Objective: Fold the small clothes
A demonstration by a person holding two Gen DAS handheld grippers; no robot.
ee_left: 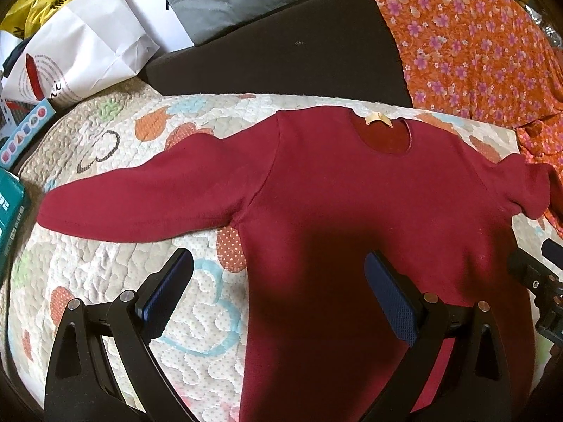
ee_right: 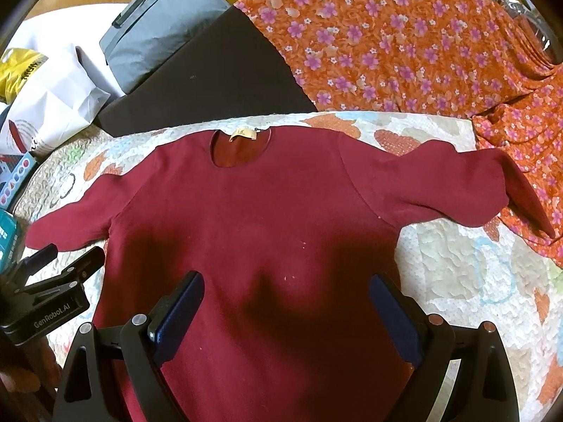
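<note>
Hovering low, both hand-held grippers are spread wide with nothing in them: left hand-held gripper [ee_left: 278, 295] over the maroon shirt's [ee_left: 352, 211] left hem side, right hand-held gripper [ee_right: 286, 311] over its middle. Shirt lies flat on the quilt [ee_left: 116, 281], collar pointing away, sleeves out sideways; left sleeve [ee_left: 140, 197] is nearer the left one.

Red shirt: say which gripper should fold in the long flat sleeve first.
Left. The left gripper, open, hangs over the red shirt edge on the flat sleeve side. The right gripper, open, sits over the body, nearer the crumpled sleeve.
</note>
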